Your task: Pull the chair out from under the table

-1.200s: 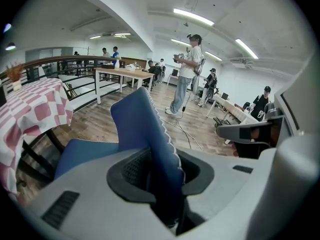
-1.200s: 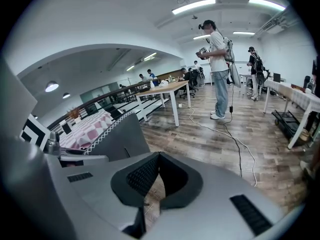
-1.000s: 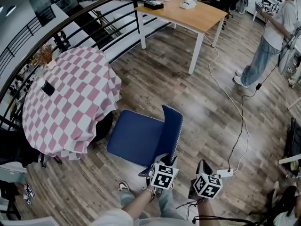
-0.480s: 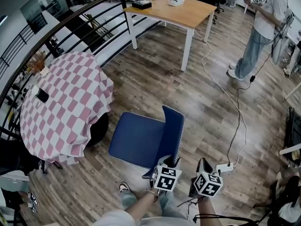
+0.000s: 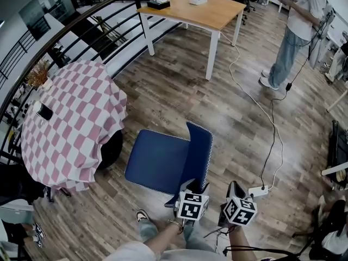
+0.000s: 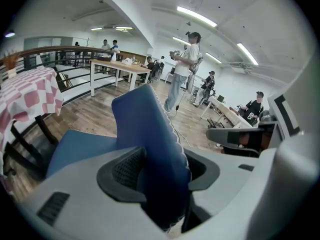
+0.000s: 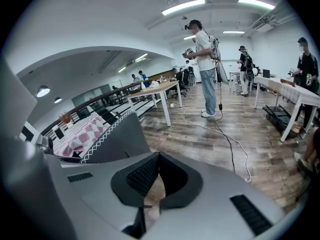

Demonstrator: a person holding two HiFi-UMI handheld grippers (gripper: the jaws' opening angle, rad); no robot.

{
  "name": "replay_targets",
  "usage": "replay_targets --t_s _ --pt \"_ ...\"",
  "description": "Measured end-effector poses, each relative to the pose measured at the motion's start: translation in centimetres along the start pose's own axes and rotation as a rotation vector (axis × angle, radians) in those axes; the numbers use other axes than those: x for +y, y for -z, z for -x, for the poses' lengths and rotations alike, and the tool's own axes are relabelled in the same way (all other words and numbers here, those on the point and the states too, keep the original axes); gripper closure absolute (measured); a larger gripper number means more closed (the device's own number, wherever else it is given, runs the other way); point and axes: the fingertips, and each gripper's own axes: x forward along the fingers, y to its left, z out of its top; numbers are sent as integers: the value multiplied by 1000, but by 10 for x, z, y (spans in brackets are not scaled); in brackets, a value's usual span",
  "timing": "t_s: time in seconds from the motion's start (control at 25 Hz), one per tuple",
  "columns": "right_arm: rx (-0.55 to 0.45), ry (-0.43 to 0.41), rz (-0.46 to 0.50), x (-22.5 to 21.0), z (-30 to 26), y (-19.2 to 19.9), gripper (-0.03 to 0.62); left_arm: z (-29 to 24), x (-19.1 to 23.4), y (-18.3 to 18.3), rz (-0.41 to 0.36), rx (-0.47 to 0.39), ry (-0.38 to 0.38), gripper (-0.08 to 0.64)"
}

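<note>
Wood-plank floor (image 5: 179,97) runs across an open office, with a railing along its far-left edge, a bare wooden table (image 5: 201,10) at the far end and a person (image 5: 293,31) standing near the right edge. The round table (image 5: 65,124) under a pink-and-white checked cloth stands at the left. The blue chair (image 5: 160,159) stands on the floor just beside the cloth's hanging edge, with its whole seat clear of the table. By that, the pull looks done or all but done, and only letting go and backing off seems left. The left claw (image 6: 162,166) straddles the top of the backrest (image 6: 145,124). Its jaws have just been opening and now stand wide, with the backrest between them but no longer squeezed. The right claw (image 7: 154,159) hangs just beside the chair's back, its jaws closed tip to tip on nothing. The chair's legs are hidden under the seat in every view. The dark shape beneath the cloth cannot be identified. Whether either pad brushes the fabric is hard to judge.
</note>
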Motion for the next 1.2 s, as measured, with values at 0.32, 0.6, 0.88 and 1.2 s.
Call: replay_targets --t_s 0.32,0.6,0.88,1.2 --pt "-13 -25 47 24 1 -26 577 28 -4 5 178 128 138 324" --pt "-94 -116 112 108 8 -67 577 93 41 8 247 71 80 330" --pt "-103 -284 223 250 31 -68 577 207 131 -7 319 -136 -88 352" --pt "-106 -502 359 379 33 -37 577 295 221 0 354 -317 -328 449"
